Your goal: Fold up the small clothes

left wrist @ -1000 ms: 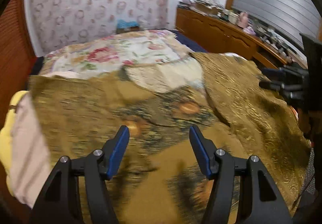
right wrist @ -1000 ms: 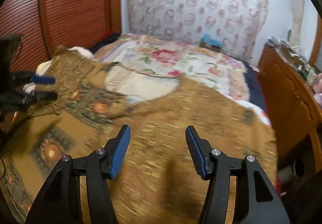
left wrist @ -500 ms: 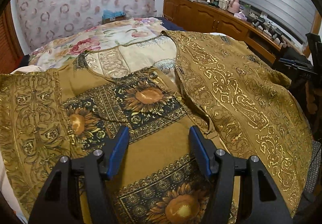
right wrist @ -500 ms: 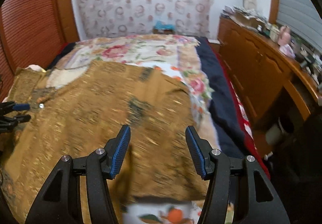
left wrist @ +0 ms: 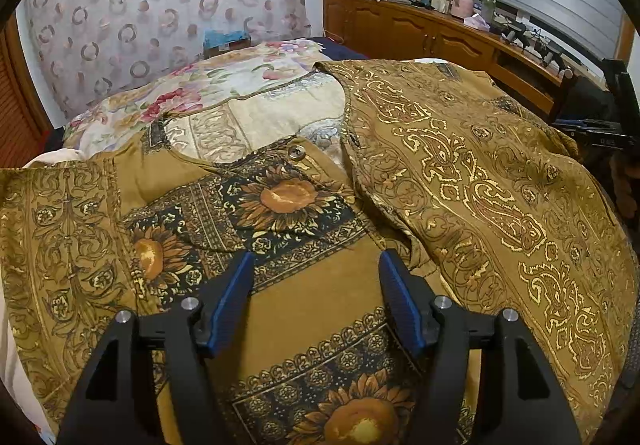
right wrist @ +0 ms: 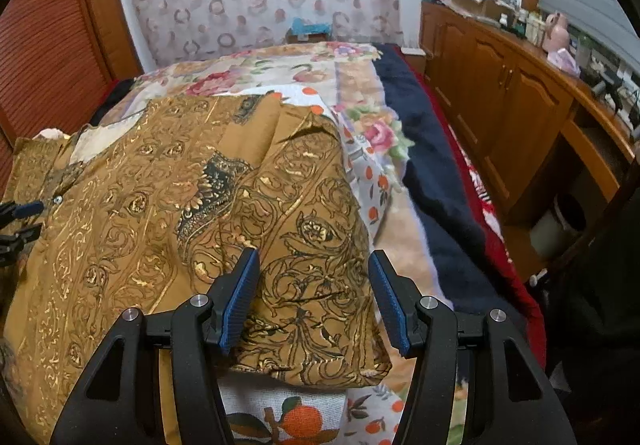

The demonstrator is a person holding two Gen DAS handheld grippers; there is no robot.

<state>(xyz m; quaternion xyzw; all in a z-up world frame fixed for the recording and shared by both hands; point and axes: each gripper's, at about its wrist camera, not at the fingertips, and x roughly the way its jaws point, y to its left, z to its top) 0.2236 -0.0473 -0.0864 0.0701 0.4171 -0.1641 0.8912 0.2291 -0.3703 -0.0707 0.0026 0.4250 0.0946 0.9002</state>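
Note:
A mustard-brown shirt (left wrist: 304, 309) with sunflower and gold paisley print lies spread on the bed, front open, one button (left wrist: 297, 153) showing. My left gripper (left wrist: 314, 281) is open and empty above the shirt's middle. My right gripper (right wrist: 314, 277) is open and empty above the shirt's sleeve (right wrist: 312, 245) near the bed's right side. The right gripper also shows at the right edge of the left wrist view (left wrist: 592, 131). The left gripper's tips show at the left edge of the right wrist view (right wrist: 20, 221).
A floral bedspread (right wrist: 256, 77) covers the bed, with an orange-print sheet (right wrist: 304, 417) under the sleeve and a dark blue blanket (right wrist: 432, 173) along its right side. A wooden cabinet (right wrist: 512, 93) with clutter stands right. A slatted wooden door (right wrist: 48, 45) stands left.
Both views swung right, then steadied. The left gripper now sits over the shirt's sunflower chest panel, the right over the sleeve at the bed's edge. Both stayed open.

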